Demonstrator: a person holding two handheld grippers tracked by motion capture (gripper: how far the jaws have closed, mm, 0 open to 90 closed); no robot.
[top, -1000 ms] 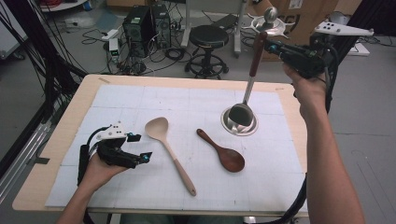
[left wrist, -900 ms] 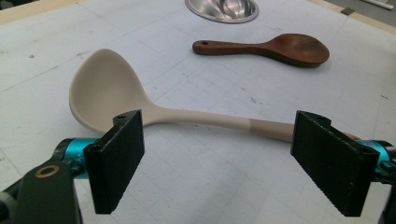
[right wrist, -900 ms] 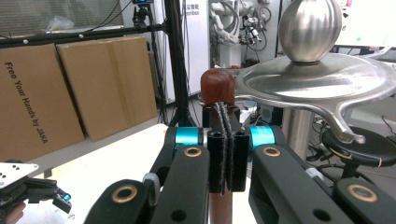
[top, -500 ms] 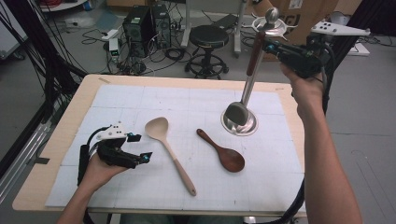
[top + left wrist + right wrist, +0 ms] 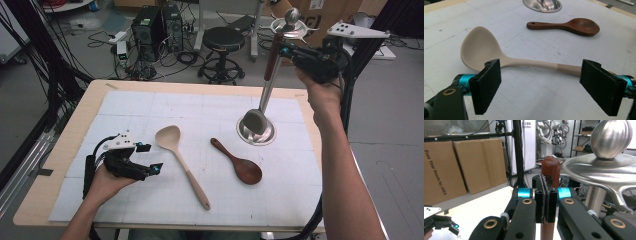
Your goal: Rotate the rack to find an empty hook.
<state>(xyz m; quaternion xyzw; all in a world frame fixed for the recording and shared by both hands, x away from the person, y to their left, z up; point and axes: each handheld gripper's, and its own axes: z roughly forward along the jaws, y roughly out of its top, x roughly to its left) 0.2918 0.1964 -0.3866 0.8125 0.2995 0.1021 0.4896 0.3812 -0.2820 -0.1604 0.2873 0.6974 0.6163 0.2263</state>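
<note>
My right gripper (image 5: 287, 50) is raised at the back right, shut on the red-brown handle of a long metal spoon (image 5: 272, 57). In the right gripper view the pads (image 5: 545, 200) press together at that handle (image 5: 551, 166). The spoon's grey head (image 5: 255, 121) hangs just over the round base (image 5: 270, 137) of a metal utensil stand with a ball top (image 5: 292, 15). My left gripper (image 5: 151, 158) rests open on the mat at the front left, beside a beige ladle (image 5: 172, 142). The ladle (image 5: 481, 47) lies just beyond the open left gripper (image 5: 540, 87).
A dark wooden spoon (image 5: 240, 162) lies on the white grid mat (image 5: 150, 107) between the ladle and the stand. The stand's hook plate (image 5: 599, 172) is close to the right of my right gripper. Beyond the table's far edge are a stool (image 5: 225, 40) and cables on the floor.
</note>
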